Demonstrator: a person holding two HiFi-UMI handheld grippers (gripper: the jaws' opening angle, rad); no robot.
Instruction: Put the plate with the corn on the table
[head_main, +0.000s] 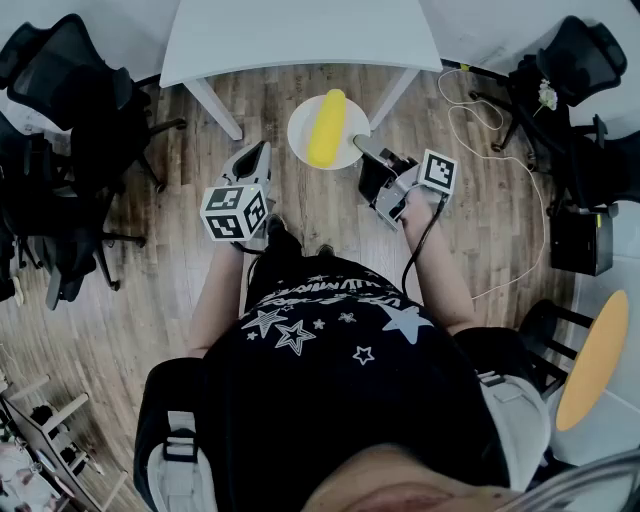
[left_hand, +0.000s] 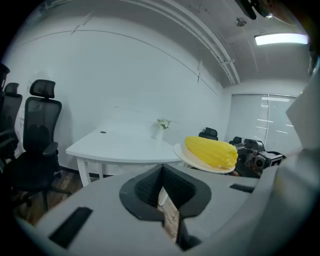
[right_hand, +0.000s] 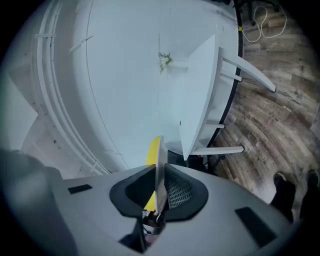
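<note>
**Carrying step, plate short of the tabletop.** The right claw (head_main: 362, 146) is closed on the rim of the white plate (head_main: 300, 132). In the right gripper view the rim runs edge-on between the two pads. The corn (head_main: 326, 128) lies lengthwise across the plate. Plate and corn hang in the air just before the near edge of the tabletop (head_main: 300, 35), over the floor (head_main: 480, 230) and not yet above the white surface. The left claw (head_main: 258, 155) is closed on nothing, and it sits to the left of the plate and farther back from the tabletop.

**Technique (judgement).** The grip is on one edge only, so the far side of the plate will tend to sag. The cob is loose and round, and it may roll. The plate should be kept level and carried clear over the tabletop's edge. It should be lowered until its base rests flat, and only then should the jaws part.

**Surface and room.** The tabletop is white, smooth and nearly bare. It carries a small vase (left_hand: 161, 127) on its far side, by the wall. Below it is wood-plank floor. Black office chairs (head_main: 60, 70) stand to the left of the tabletop, and more stand to its right. A pale cable (head_main: 530, 190) trails across the floor to the right of the tabletop.
</note>
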